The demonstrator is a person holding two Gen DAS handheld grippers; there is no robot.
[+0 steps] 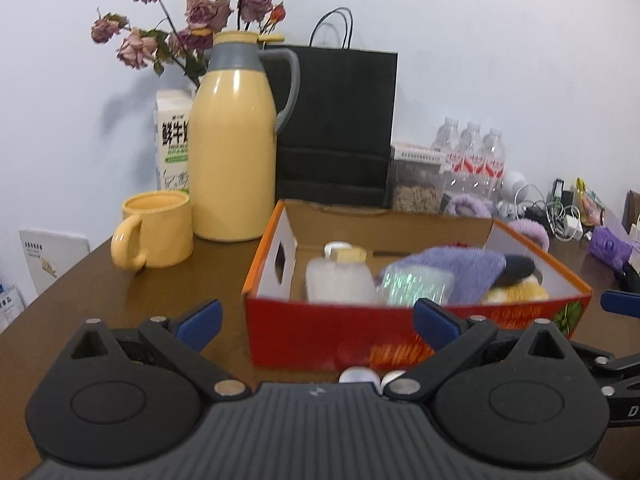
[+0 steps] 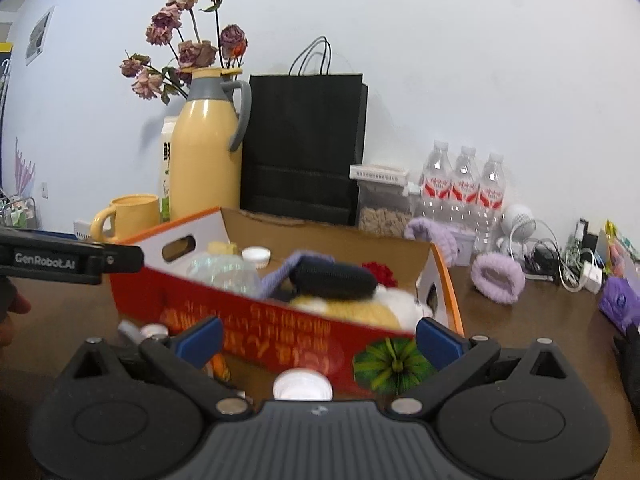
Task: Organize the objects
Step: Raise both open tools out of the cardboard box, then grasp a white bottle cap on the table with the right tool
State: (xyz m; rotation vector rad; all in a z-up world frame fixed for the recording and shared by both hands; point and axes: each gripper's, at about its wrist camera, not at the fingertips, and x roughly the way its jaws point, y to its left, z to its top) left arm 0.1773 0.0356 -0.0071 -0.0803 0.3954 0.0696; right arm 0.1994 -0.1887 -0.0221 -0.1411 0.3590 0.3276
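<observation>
Brown wooden bench (image 1: 100,300) carries a red cardboard box (image 1: 320,328), already stuffed with soft knits and a frosted bottle (image 1: 340,284). Both grippers, left (image 1: 316,320) and right (image 2: 318,336), hover near it, jaws wide, empty. Next, probably, the small white-capped items (image 2: 303,386) nearest.

Open red cardboard box (image 1: 360,336) sits mid-table, its top unobstructed from above, but inside it is packed: clear bottle (image 1: 340,280), purple sock (image 1: 468,268) and a dark roll (image 2: 334,280) leave little floor bare. Behind it a wall of tall items blocks the rear: yellow thermos (image 1: 236,140), black paper bag (image 1: 340,120), water bottles (image 2: 464,184). Bare brown tabletop (image 1: 100,300) lies left of the box, in front of the yellow mug (image 1: 156,232); cables (image 2: 560,264) clutter the far right.
</observation>
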